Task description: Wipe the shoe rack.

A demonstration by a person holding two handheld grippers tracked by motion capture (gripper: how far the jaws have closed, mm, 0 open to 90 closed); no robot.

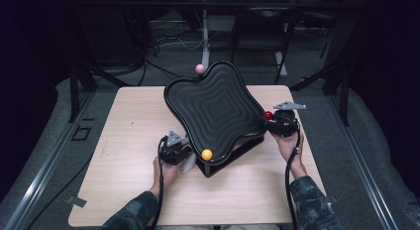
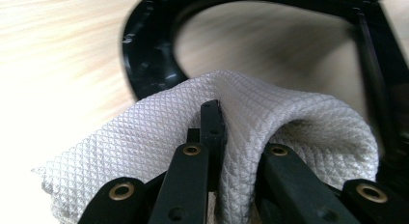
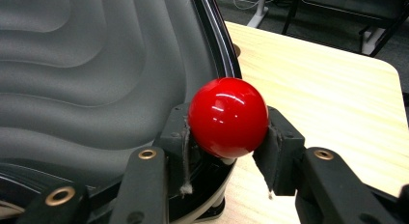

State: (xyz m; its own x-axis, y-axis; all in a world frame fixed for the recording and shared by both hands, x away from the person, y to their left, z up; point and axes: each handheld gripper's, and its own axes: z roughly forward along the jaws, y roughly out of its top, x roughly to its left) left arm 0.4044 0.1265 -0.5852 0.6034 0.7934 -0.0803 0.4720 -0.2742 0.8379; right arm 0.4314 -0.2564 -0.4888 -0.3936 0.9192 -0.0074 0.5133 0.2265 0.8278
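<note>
On the wooden surface stands a black wavy tray tilted on its black frame, with a yellow ball at its near corner and a pink ball at its far corner. The right gripper has its jaws clenched on the red ball at the tray's right corner. The left gripper has its jaws clamped on a fold of white cloth, which lies on the surface just beside the frame's near left side.
</note>
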